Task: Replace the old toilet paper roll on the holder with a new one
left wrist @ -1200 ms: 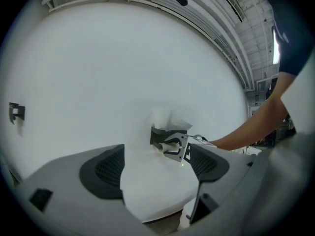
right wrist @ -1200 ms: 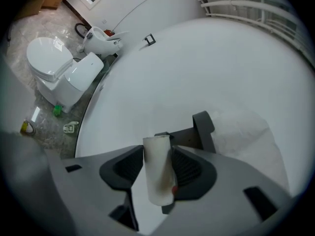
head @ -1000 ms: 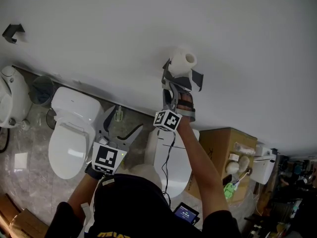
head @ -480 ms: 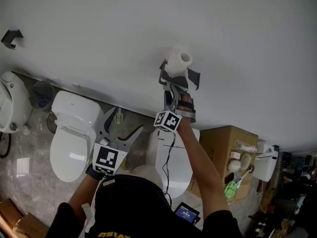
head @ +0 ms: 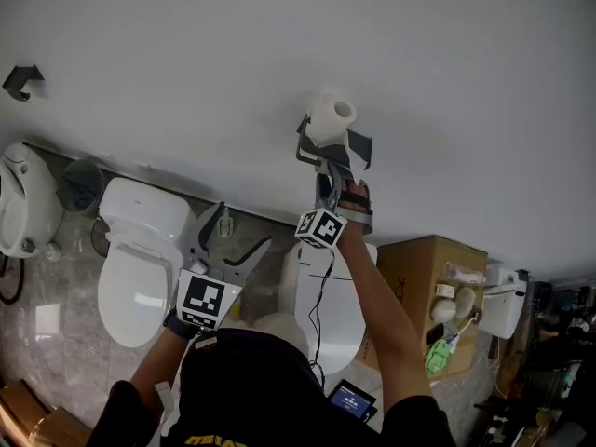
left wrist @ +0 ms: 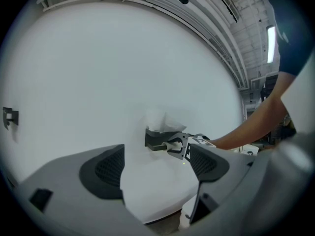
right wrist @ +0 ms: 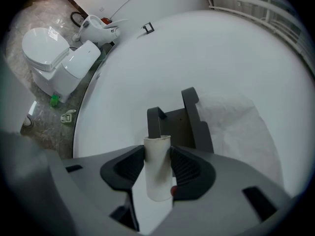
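Gripping the old roll [right wrist: 157,173] with the right tongs [right wrist: 157,154], close at 6 o'clock of the holder [right wrist: 186,122]; left tongs [left wrist: 156,166] open, empty. Draw straight off, squeezing gently to avoid crushing it.

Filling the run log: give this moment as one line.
right tongs: shut on roll | roll: in front of holder | left tongs: open, empty

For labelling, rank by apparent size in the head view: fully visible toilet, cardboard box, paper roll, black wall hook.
Largest: fully visible toilet and cardboard box, too close to rank.
Then paper roll.
Smallest: black wall hook.
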Motion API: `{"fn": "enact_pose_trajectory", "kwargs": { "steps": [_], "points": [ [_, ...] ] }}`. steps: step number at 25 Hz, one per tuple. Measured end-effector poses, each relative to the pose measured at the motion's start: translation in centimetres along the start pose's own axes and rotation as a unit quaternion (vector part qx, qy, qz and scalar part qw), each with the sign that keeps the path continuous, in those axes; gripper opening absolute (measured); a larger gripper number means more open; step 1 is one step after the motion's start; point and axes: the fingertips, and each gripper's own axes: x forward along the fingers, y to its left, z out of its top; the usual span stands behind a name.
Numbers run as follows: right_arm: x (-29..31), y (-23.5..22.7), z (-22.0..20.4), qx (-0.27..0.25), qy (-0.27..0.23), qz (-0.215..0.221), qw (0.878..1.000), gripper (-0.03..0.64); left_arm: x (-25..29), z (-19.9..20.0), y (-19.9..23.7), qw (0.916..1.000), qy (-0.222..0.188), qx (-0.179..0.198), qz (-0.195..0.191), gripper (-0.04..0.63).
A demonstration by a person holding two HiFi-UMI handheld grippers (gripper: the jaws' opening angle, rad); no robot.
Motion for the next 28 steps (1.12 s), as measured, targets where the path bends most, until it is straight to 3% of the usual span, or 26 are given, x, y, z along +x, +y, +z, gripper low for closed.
{"fn": "enact_pose_trajectory", "kwargs": {
  "steps": [28],
  "points": [
    [-0.5,-0.5,-7.2,0.020,0.087,0.000,0.996,0.166,0.5,-0.4,-0.6,0.9998,0.006,0.005,-0.020,0.416]
  ]
}}
